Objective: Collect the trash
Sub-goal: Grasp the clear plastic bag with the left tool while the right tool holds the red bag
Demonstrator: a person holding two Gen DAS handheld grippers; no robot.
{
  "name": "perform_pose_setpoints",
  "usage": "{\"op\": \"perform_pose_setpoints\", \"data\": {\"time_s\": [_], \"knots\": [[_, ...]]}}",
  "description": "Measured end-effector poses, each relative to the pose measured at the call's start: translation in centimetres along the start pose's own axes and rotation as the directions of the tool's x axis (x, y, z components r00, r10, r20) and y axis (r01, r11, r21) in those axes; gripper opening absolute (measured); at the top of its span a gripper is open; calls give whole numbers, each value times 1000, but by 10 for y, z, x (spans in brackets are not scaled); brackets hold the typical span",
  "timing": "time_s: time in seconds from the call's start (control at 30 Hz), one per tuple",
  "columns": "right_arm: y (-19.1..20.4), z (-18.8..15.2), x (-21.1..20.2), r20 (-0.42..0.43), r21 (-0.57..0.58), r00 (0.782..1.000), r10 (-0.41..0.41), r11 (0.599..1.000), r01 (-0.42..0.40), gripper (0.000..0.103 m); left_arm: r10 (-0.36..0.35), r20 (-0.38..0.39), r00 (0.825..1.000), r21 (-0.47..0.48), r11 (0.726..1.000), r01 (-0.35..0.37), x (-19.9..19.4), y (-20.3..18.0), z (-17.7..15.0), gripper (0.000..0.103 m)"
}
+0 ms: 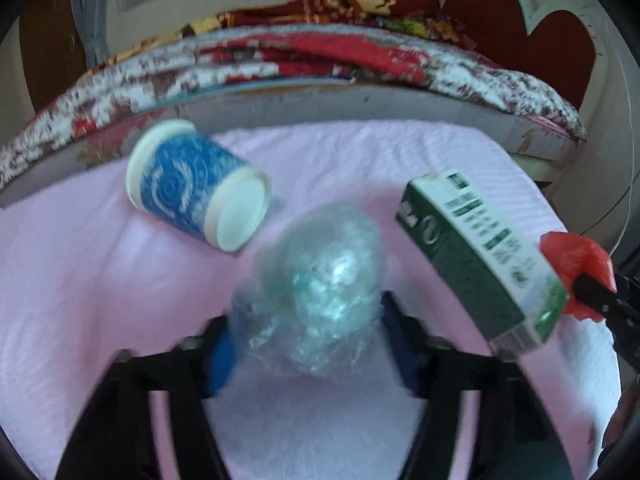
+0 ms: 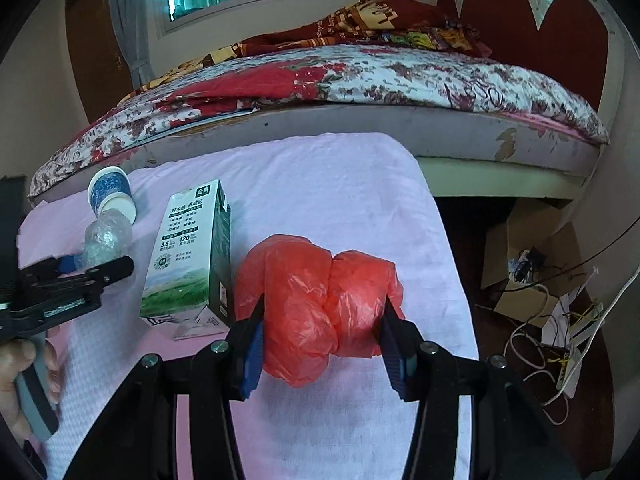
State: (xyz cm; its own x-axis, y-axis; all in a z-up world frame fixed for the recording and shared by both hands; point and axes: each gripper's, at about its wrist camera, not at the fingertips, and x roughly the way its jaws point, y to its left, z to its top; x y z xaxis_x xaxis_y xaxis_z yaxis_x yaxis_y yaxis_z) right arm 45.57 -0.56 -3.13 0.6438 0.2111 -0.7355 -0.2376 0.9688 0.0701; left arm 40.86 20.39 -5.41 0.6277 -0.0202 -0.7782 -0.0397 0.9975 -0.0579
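My left gripper (image 1: pixel 306 340) stands around a crumpled clear plastic wrap ball (image 1: pixel 324 280) on the pink cloth; its pads sit at the ball's sides, and the blur hides whether they press it. My right gripper (image 2: pixel 324 344) is shut on a crumpled red plastic bag (image 2: pixel 316 304). The bag also shows in the left wrist view (image 1: pixel 572 260). A green and white milk carton (image 2: pixel 192 256) lies between the two grippers, also in the left wrist view (image 1: pixel 480 256). A blue and white paper cup (image 1: pixel 196 188) lies on its side beyond the wrap ball.
The pink cloth (image 2: pixel 320 184) covers a low table in front of a bed with a floral quilt (image 2: pixel 360 76). Cardboard boxes and cables (image 2: pixel 540 288) lie on the floor to the right of the table.
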Motion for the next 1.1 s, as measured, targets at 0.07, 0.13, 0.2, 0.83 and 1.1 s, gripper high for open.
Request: {"op": "perform_pose_setpoints", "data": {"time_s": [0.07,0.13,0.2,0.83,1.1], "knots": [[0,0,0,-3,2,1000,9,1000,-9,52,-5,9,1000,-14,1000,5,-2,4,-4,40],[1,-2,-4,1,-1,1000,16,1000,-16,52,-14,25,1000,-15,1000,15,-10,7,-9,35],[1,-4,-10,5,-7,1000,18,1000,-18,51,-18,42,999,-10,1000,18,-19,10,-16,34],[29,-33,-95,71,-70,997,38,997,-33,51,-8,116,993,40,999,3,-98,3,-59,34],[48,-45,-132,105,-119,993,53,992,-40,51,-16,148,989,32,999,12,-128,0,-72,34]]}}
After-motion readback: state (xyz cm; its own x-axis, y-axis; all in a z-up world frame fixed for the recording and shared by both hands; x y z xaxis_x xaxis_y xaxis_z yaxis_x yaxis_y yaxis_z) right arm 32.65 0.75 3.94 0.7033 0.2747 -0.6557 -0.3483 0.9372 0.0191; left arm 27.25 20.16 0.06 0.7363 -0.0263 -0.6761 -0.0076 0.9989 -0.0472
